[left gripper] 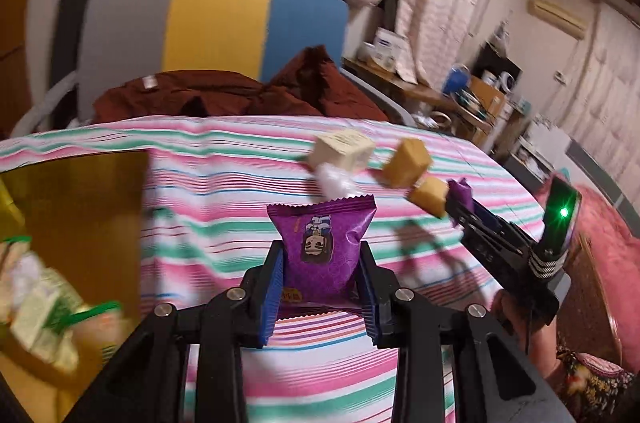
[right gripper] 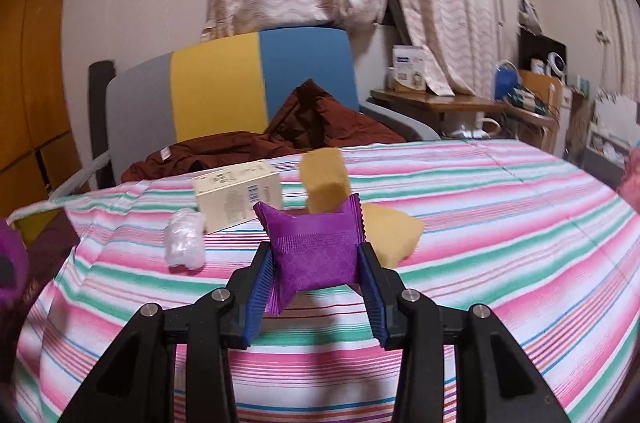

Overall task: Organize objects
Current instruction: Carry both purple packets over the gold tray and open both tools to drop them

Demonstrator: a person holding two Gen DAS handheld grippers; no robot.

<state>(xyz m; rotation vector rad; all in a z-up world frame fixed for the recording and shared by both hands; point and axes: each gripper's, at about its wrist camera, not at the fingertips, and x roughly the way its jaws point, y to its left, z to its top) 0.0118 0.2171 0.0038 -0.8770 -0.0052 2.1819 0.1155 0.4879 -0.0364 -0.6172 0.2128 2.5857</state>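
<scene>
Striped tablecloth (right gripper: 480, 207); each gripper (left gripper: 322, 259) (right gripper: 316, 263) clamps a purple packet (left gripper: 324, 243) (right gripper: 316, 251), lettering unreadable.

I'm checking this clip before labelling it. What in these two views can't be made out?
- Gold box, left wrist view: cut off by the frame edge; the green and white packets in it are blurred.
- Purple packet in the right tool, left wrist view: mostly hidden by the fingers.
- Print on the cream box, right wrist view: too small to read.
- Yellow blocks, right wrist view: lower parts hidden behind the held purple packet.
</scene>
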